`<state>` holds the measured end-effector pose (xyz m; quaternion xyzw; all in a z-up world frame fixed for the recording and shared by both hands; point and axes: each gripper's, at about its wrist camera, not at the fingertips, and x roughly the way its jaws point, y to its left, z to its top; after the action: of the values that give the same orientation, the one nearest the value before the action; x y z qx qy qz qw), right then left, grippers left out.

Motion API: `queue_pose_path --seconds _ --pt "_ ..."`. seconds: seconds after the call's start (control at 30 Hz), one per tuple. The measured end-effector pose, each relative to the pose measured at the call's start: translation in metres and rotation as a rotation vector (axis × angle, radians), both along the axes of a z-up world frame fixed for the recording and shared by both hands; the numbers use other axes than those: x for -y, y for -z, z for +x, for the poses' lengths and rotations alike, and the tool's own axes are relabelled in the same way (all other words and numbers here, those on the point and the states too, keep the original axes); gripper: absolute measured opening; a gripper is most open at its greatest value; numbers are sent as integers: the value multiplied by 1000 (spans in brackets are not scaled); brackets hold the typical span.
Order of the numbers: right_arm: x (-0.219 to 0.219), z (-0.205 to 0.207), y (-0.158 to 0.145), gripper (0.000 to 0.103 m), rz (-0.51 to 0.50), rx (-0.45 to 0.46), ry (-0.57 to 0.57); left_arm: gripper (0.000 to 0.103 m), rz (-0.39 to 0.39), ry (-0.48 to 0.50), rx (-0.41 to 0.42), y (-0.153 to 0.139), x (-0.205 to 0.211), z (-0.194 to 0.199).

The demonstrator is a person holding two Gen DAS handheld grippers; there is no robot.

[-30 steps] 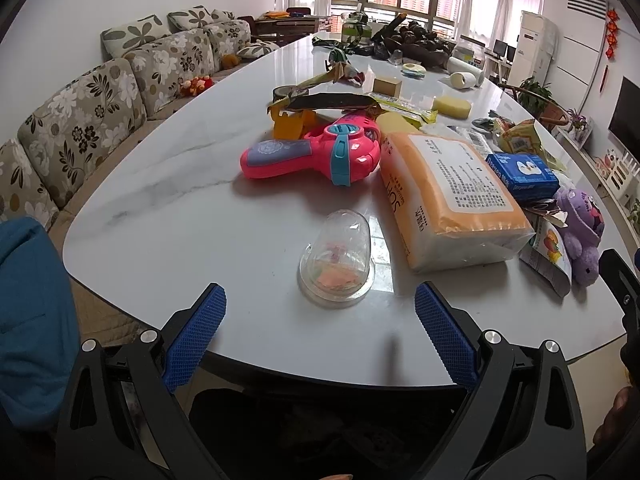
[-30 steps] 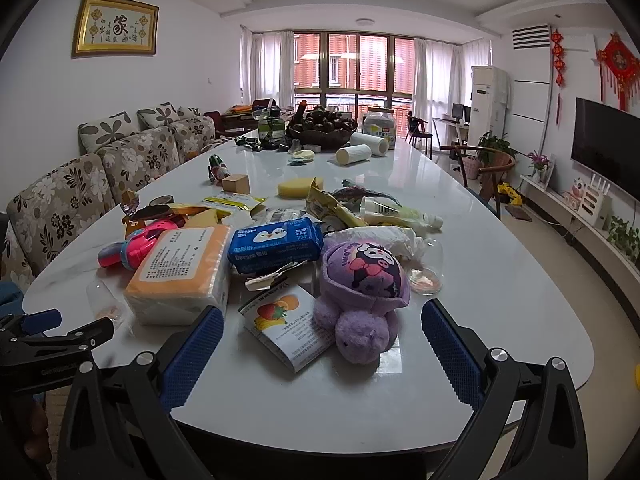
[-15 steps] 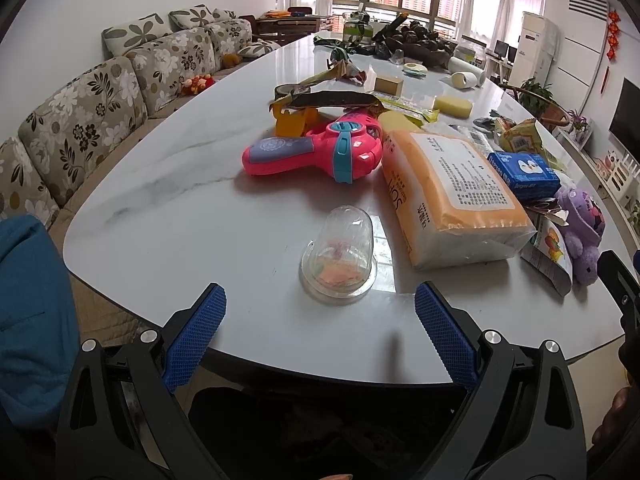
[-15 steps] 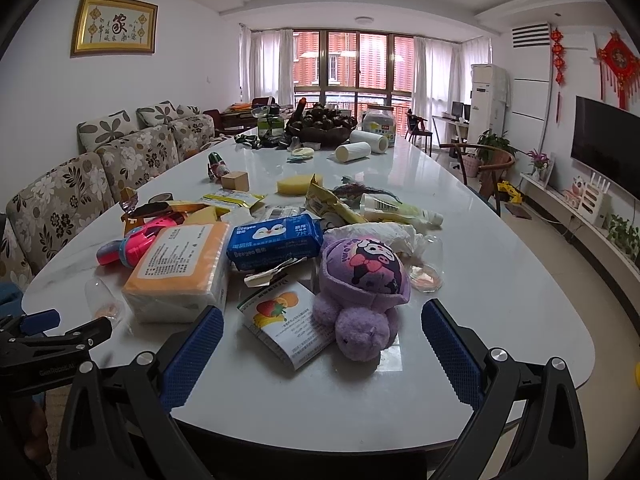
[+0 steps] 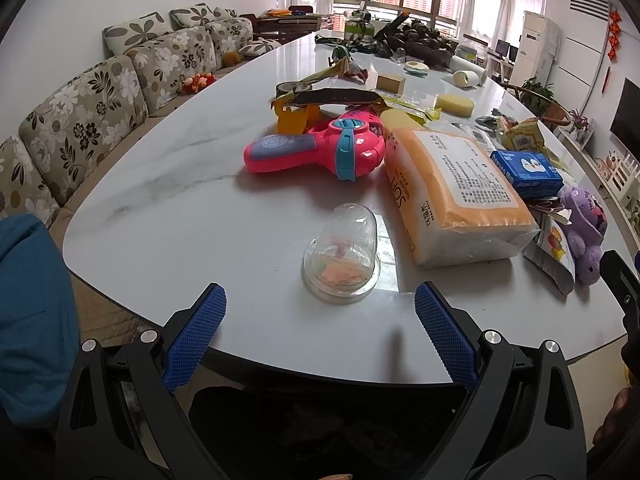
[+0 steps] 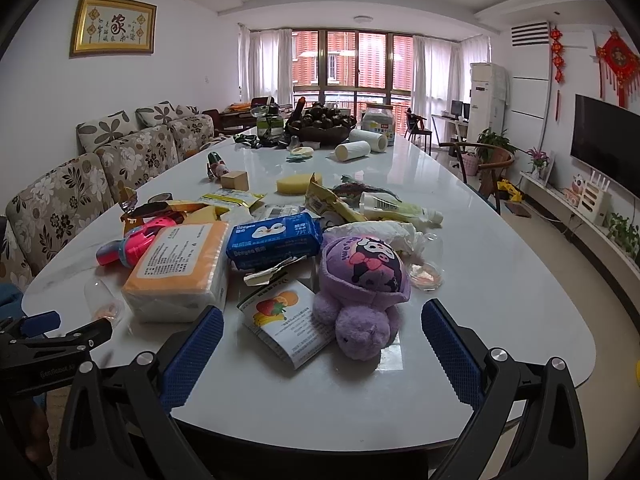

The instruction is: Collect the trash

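White marble table (image 5: 168, 200) fills both views, strewn with clutter — an orange pack (image 5: 452, 192), a pink toy (image 5: 320, 152), a purple plush (image 6: 360, 276). Near its edge lies a clear cup (image 5: 342, 260) on its side, just ahead of the left gripper (image 5: 320, 332), whose fingers are spread wide and hold nothing. Likewise wide and empty, the right gripper (image 6: 322, 344) hovers before the plush and a fruit wrapper (image 6: 288, 320) — touching neither.
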<state>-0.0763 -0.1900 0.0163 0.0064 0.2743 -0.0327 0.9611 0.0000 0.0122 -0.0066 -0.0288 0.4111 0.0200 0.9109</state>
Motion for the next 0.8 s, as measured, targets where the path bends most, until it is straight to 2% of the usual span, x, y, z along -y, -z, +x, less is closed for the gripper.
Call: queue_pose_path --seconds 0.63,0.8 --pt "-3 1 0 98 5 -9 -6 93 -6 -2 -6 2 -4 0" --pt "-21 9 -13 98 72 -30 -82 93 1 -11 14 -3 -16 -5"
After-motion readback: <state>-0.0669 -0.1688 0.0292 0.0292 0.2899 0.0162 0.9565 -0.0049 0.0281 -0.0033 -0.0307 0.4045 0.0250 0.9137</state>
